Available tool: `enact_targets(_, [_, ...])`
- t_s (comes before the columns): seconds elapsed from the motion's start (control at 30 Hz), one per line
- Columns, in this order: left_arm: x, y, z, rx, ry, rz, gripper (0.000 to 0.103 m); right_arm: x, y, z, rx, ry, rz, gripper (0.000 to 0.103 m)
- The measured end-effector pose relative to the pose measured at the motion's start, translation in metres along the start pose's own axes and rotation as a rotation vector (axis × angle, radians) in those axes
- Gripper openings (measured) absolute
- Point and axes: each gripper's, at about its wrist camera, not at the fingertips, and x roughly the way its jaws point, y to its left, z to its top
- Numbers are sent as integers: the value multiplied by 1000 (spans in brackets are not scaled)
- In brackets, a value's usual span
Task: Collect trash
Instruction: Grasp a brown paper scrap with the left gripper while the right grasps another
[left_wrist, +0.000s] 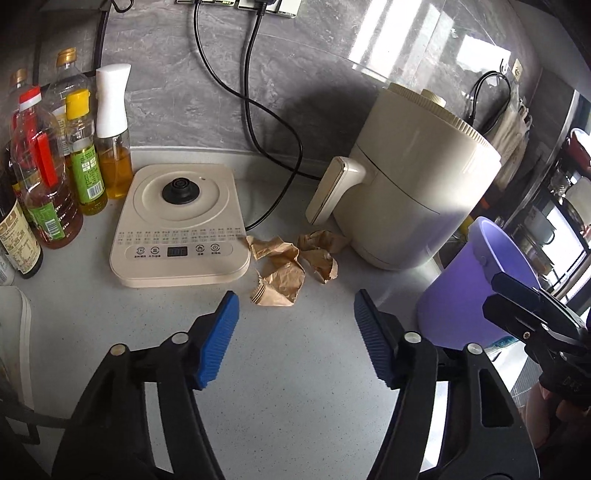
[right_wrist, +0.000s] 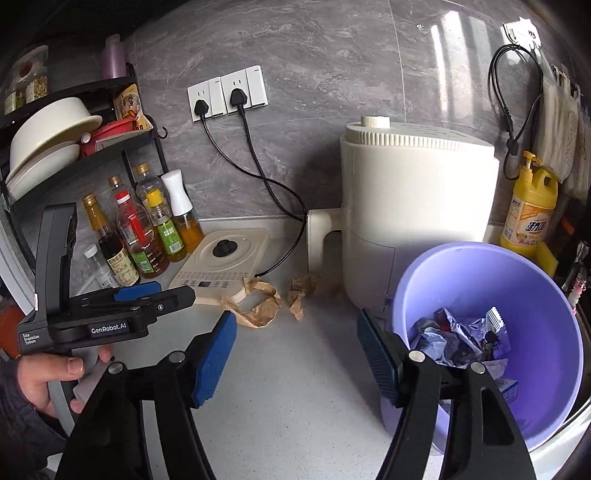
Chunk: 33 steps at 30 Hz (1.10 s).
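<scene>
Over the worktop (left_wrist: 295, 369), hovering with left hand-held gripper (left_wrist: 295, 314) and right hand-held gripper (right_wrist: 295, 332) both partly open and empty, closing on crumpled brown paper (left_wrist: 291, 258) between kettle base (left_wrist: 181, 225) and air fryer (left_wrist: 417, 177), needing pinching, then dropping into purple bin (right_wrist: 546, 332).

Speckled grey countertop (left_wrist: 295, 369) bears crumpled brown paper (left_wrist: 291, 262), kettle base (left_wrist: 181, 225), air fryer (left_wrist: 413, 184), oil bottles (left_wrist: 55, 177), purple bin (right_wrist: 517, 332)

Bare counter (left_wrist: 295, 387) before crumpled paper (left_wrist: 280, 273)
</scene>
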Motion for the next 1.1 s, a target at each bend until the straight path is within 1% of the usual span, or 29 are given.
enact_targets(0.03, [4, 2, -1, 3, 11, 1, 51, 5, 2, 0, -5, 11, 1, 57])
enact_targets(0.1, [11, 5, 0, 7, 25, -3, 47, 16, 5, 0, -16, 34, 4, 50])
enact_targets(0.17, [19, 8, 1, 8, 31, -5, 44, 28, 7, 1, -23, 57, 3, 45])
enact_targets(0.2, [23, 10, 2, 9, 36, -6, 42, 33, 8, 1, -25, 68, 0, 39])
enact_targets(0.23, [28, 12, 3, 8, 41, -6, 42, 40, 8, 1, -27, 82, -2, 36])
enact_targets(0.3, [38, 16, 5, -2, 51, 2, 42, 53, 8, 2, -26, 106, -4, 25])
enact_targets(0.4, [54, 23, 8, -32, 69, -1, 42, 73, 7, 6, -20, 136, 0, 15])
enact_targets(0.5, [74, 25, 9, -39, 91, -21, 42, 95, 5, 10, -7, 175, 14, 13])
enact_targets(0.57, [86, 27, 8, -47, 103, -32, 41, 112, 3, 13, -1, 205, 7, 13])
enact_targets(0.63, [100, 30, 5, -61, 122, -31, 29, 127, 2, 14, -8, 235, 5, 13])
enact_targets(0.67, [106, 31, 3, -70, 132, -27, 24, 133, 2, 14, -13, 246, 9, 14])
enact_targets(0.7, [111, 33, 2, -82, 140, -22, 14, 140, 2, 14, -17, 254, 11, 15])
enact_targets(0.77, [113, 38, -1, -104, 135, -23, 11, 152, 1, 14, -18, 279, 15, 17])
enact_targets(0.8, [112, 40, -2, -117, 125, -28, 9, 158, 0, 13, -15, 291, 18, 26])
enact_targets(0.83, [110, 41, -1, -123, 116, -28, 9, 163, 0, 13, -12, 294, 17, 30])
enact_targets(0.87, [107, 43, 0, -125, 107, -24, 8, 166, -2, 13, -8, 292, 16, 41])
enact_targets(0.9, [103, 45, 1, -125, 101, -19, 8, 170, -4, 13, -6, 290, 12, 54])
enact_targets(0.93, [100, 47, 2, -124, 95, -13, 8, 174, -5, 13, -3, 287, 3, 60])
enact_targets(0.97, [96, 49, 3, -123, 88, -7, 8, 178, -6, 13, 1, 284, -6, 69])
enact_targets(1.07, [87, 56, 5, -129, 70, 16, 7, 194, -7, 15, 5, 301, -8, 71])
enact_targets(1.1, [85, 59, 6, -135, 66, 20, 7, 199, -6, 15, 3, 306, -11, 73])
